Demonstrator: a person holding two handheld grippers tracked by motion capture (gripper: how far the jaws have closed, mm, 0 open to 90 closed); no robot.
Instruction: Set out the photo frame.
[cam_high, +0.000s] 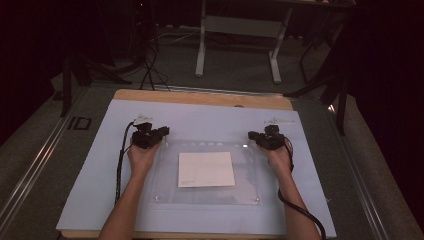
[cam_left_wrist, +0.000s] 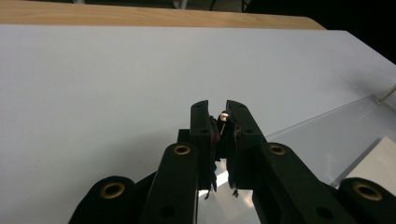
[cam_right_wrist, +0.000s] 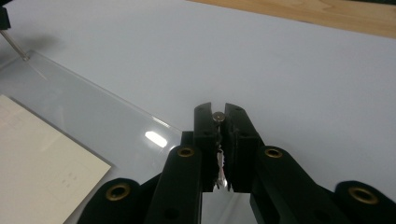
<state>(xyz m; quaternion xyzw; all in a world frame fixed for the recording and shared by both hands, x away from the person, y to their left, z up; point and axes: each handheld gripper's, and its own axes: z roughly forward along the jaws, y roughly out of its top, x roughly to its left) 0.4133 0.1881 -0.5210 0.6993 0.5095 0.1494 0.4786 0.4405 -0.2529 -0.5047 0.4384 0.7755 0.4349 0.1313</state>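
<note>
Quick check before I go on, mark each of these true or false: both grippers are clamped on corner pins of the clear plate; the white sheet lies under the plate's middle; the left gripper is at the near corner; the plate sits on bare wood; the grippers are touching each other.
1. Both grippers are closed on small pins at the clear plate's corners. True: the left gripper and the right gripper each pinch a small metal pin.
2. A white sheet lies at the plate's middle. True.
3. The left gripper is at a near corner. False: both grippers are at the far corners.
4. The plate sits on bare wood. False: it rests on a pale blue mat.
5. The grippers touch each other. False: they are at opposite ends of the plate.
</note>
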